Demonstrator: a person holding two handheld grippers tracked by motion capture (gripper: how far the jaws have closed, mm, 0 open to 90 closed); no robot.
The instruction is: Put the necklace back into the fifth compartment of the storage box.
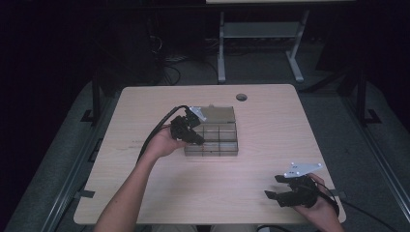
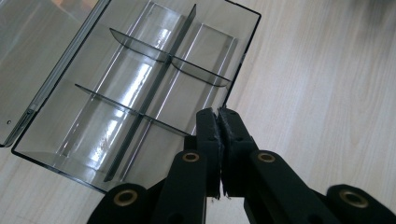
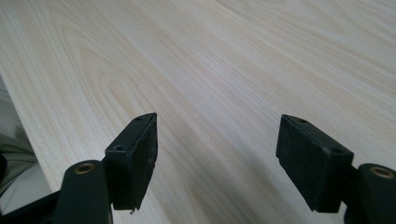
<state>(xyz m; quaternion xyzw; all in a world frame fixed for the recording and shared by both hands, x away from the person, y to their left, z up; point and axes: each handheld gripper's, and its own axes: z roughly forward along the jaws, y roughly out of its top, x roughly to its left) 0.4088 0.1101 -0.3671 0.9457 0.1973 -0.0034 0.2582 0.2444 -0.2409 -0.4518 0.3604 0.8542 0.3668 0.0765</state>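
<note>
A clear plastic organiser box (image 1: 218, 140) with several empty divided compartments lies in the middle of the wooden table (image 1: 203, 188), its lid (image 1: 220, 114) open and lying flat behind it. My left gripper (image 1: 197, 139) hovers over the box's left side, jaws pressed together with nothing between them. In the left gripper view the shut tips (image 2: 218, 114) sit just over the rim of the box (image 2: 140, 88), with the lid (image 2: 37, 42) at the upper left. My right gripper (image 1: 274, 186) rests near the front right corner, open over bare wood (image 3: 217, 140).
A round cable hole (image 1: 241, 97) sits near the table's far edge. Behind the table stands a white-legged frame (image 1: 221, 53) on a dark floor. The table's right front edge lies close to my right hand.
</note>
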